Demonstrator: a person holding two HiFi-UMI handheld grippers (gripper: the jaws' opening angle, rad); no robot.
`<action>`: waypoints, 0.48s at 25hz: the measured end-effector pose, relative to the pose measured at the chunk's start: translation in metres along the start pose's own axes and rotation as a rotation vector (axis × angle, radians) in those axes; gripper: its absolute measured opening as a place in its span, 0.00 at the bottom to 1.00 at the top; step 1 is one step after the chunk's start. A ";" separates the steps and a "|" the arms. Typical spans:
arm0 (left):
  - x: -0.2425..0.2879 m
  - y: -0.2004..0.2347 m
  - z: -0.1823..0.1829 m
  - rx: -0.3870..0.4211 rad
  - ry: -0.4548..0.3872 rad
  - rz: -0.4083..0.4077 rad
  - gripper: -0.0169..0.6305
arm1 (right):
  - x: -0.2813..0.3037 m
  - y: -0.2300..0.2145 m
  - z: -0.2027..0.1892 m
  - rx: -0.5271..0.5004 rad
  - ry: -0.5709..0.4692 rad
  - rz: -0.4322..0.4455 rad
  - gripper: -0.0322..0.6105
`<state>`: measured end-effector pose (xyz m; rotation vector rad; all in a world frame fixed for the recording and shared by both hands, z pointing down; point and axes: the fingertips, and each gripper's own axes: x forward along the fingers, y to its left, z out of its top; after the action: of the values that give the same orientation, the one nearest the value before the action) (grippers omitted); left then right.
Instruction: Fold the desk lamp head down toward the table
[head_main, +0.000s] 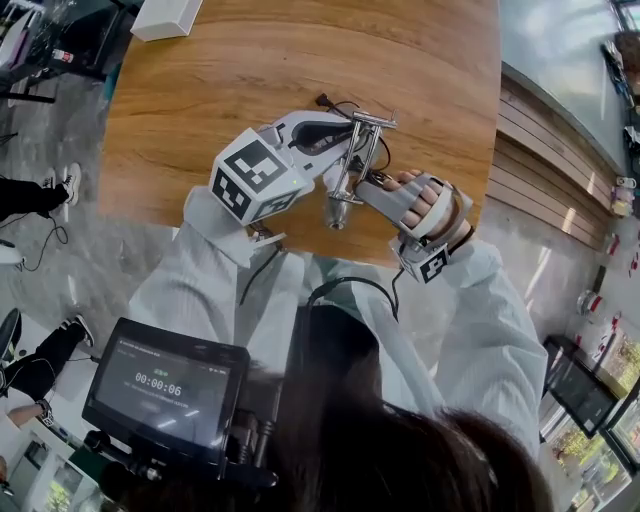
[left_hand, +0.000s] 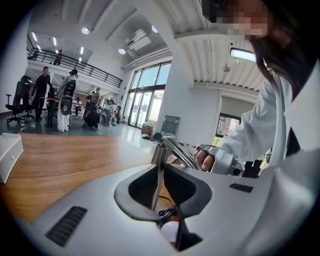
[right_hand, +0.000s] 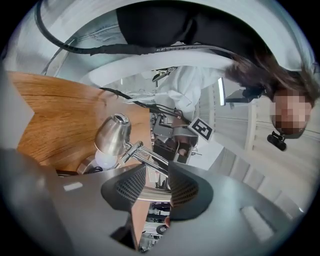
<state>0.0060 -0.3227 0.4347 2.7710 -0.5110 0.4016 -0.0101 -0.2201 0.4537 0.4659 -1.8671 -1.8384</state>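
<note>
A chrome desk lamp (head_main: 362, 150) stands near the front edge of the wooden table (head_main: 300, 60). Its shade (head_main: 335, 212) hangs low and faces down; in the right gripper view the shade (right_hand: 113, 136) shows a white bulb (right_hand: 103, 160) under it. My left gripper (head_main: 335, 135) comes in from the left, shut on the lamp's upright rod (left_hand: 158, 172). My right gripper (head_main: 372, 186) reaches in from the right, rolled on its side. Its jaws stand apart around the lamp's twin arm rods (right_hand: 146, 156), and the pads (right_hand: 131, 187) do not press on them.
A white box (head_main: 165, 16) sits at the table's far left edge, also low at the left of the left gripper view as the box (left_hand: 8, 156). A black cable (head_main: 330, 103) trails behind the lamp. A timer screen (head_main: 165, 385) hangs below my chest. People stand far off (left_hand: 65, 102).
</note>
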 end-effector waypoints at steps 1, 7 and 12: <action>0.001 0.001 -0.001 -0.006 -0.002 -0.001 0.09 | 0.001 0.000 -0.001 -0.002 -0.003 -0.002 0.25; 0.003 0.012 -0.009 0.001 -0.020 0.051 0.09 | 0.005 0.019 -0.010 -0.011 0.074 0.023 0.25; -0.002 0.035 -0.019 -0.080 -0.058 0.167 0.09 | 0.009 0.035 -0.029 -0.023 0.201 0.069 0.25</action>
<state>-0.0137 -0.3473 0.4600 2.6787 -0.7597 0.3307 0.0014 -0.2477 0.4886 0.5493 -1.7057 -1.6993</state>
